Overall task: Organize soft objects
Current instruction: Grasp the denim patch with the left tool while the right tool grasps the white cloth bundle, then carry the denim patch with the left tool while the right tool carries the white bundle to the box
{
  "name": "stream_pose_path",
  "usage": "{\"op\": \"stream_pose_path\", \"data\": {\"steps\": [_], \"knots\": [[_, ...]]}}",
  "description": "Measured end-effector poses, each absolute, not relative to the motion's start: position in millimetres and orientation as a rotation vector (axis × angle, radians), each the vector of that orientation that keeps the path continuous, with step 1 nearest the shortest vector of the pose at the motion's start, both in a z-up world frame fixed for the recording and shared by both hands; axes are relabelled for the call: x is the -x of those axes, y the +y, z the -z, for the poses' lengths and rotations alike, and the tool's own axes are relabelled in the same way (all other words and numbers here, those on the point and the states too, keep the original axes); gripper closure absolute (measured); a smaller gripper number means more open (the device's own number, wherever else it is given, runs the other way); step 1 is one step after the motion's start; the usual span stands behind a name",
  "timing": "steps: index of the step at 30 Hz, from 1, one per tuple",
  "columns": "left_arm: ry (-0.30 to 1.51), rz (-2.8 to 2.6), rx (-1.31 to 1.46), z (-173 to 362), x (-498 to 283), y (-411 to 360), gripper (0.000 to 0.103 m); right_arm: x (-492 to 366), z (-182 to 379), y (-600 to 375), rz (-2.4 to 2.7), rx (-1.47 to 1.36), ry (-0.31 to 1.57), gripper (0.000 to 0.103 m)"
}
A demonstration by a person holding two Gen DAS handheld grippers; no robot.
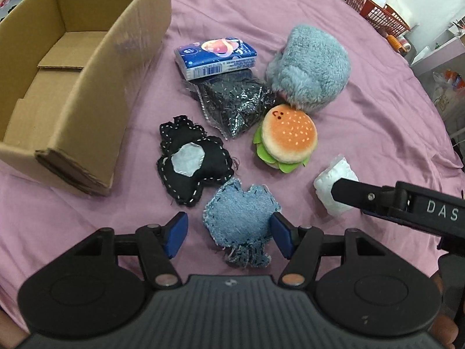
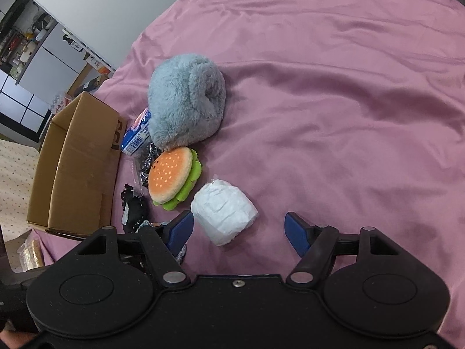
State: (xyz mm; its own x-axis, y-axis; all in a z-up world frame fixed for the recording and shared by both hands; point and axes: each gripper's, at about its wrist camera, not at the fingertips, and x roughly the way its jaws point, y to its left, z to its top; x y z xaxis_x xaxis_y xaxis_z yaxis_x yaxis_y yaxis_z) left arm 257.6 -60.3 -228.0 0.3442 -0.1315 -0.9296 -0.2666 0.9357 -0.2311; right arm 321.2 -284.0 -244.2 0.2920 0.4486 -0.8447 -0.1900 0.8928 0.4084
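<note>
Here both spread: left gripper (image 1: 229, 237) straddles frayed denim pad (image 1: 241, 226), right gripper (image 2: 238, 232) beside crinkly white bundle (image 2: 223, 212)

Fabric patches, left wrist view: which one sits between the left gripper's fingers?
The blue denim patch. The black patch with white stitching lies farther out, toward the cardboard box.

Bright, even indoor light; soft shadows, sharp focus, fisheye-bent edges.
</note>
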Motion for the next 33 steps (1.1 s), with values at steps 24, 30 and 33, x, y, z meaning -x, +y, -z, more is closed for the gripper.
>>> {"op": "stream_pose_path", "data": {"steps": [24,30,33], "knots": [[1.048,-0.012,0.441,161,-226,-58,0.084,-288,184,-272,-0.447,-0.176,1.080,0.056],[0.974,-0.014,0.437,132,-209,-42,0.084,-272,158,-259,-0.457,-0.186,1.018,0.056],[0.946,-0.027,0.449,121,-202,-33,0.084,-262,145,-251,-0.472,-0.181,0.984,0.056]]}}
